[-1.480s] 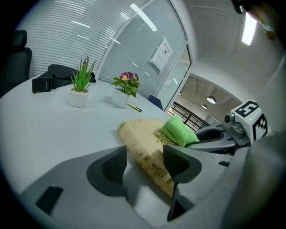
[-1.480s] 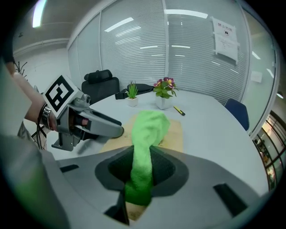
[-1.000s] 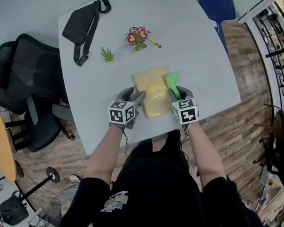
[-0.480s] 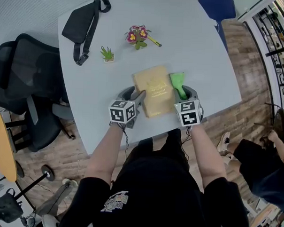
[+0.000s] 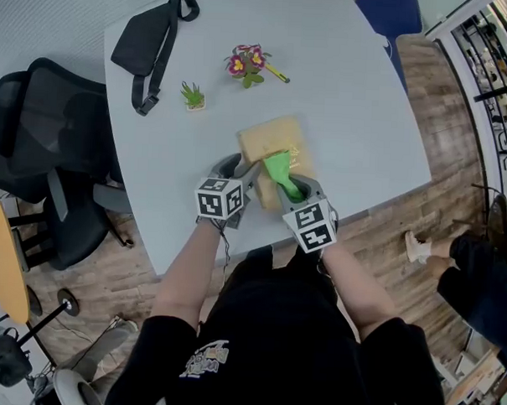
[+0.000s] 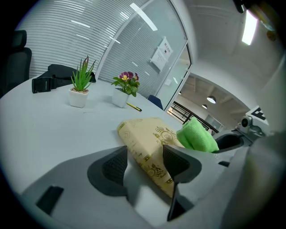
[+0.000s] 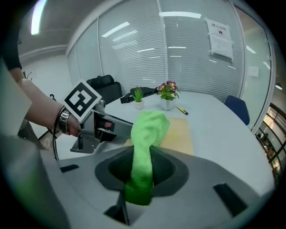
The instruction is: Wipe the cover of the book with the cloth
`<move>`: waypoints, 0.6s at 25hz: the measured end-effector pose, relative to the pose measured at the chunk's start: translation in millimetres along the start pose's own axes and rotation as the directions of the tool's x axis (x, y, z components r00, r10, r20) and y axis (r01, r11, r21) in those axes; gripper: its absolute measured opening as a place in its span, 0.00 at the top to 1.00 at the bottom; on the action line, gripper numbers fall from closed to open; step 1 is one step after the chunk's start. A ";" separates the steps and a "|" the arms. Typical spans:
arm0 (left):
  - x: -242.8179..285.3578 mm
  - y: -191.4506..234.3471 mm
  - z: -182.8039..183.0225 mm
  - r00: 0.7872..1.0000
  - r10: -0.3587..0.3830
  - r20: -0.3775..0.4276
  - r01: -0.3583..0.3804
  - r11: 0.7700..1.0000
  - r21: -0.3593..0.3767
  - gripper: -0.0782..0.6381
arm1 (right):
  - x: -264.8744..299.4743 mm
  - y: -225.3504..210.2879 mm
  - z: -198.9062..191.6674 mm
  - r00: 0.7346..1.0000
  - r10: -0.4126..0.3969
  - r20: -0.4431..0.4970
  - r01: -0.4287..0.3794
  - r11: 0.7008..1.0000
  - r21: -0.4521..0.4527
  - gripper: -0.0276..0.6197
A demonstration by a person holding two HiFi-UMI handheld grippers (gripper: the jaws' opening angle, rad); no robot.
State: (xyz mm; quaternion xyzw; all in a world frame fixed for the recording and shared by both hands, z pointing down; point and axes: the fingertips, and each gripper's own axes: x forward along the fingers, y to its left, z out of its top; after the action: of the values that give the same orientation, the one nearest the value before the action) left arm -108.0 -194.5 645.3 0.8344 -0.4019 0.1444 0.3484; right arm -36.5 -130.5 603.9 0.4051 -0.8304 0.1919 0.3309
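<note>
A tan book [image 5: 269,139] with gold print lies flat near the front edge of the grey-white table [image 5: 350,93]. My left gripper [image 5: 244,179] sits at the book's near-left corner; in the left gripper view its narrowly spaced jaws hold that corner [image 6: 149,156], shut on it. My right gripper [image 5: 289,189] is shut on a bright green cloth [image 5: 278,169], whose free end rests on the near half of the cover. In the right gripper view the cloth [image 7: 149,129] rises from between the jaws, with the book [image 7: 181,134] behind it.
A black belt bag [image 5: 147,46], a small green potted plant [image 5: 191,98], a pot of pink flowers [image 5: 245,67] and a yellow pen [image 5: 276,75] lie farther back on the table. A black office chair [image 5: 38,146] stands left. A person's leg [image 5: 469,266] shows at right.
My right gripper has carried the green cloth leftward from the book's right edge onto the cover. The left gripper has stayed put. A passer-by has moved across the floor at right.
</note>
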 end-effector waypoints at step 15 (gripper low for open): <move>0.0 0.0 0.1 1.000 -0.005 -0.003 0.005 1.000 -0.001 0.54 | 8.7 55.7 -22.9 0.991 0.126 -0.050 -0.134 0.967 -0.218 0.81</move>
State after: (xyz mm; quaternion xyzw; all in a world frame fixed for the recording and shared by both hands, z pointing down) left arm -108.0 -194.6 645.2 0.8350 -0.3993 0.1445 0.3499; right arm -76.1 -88.5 623.4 0.3071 -0.8653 0.1271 0.3753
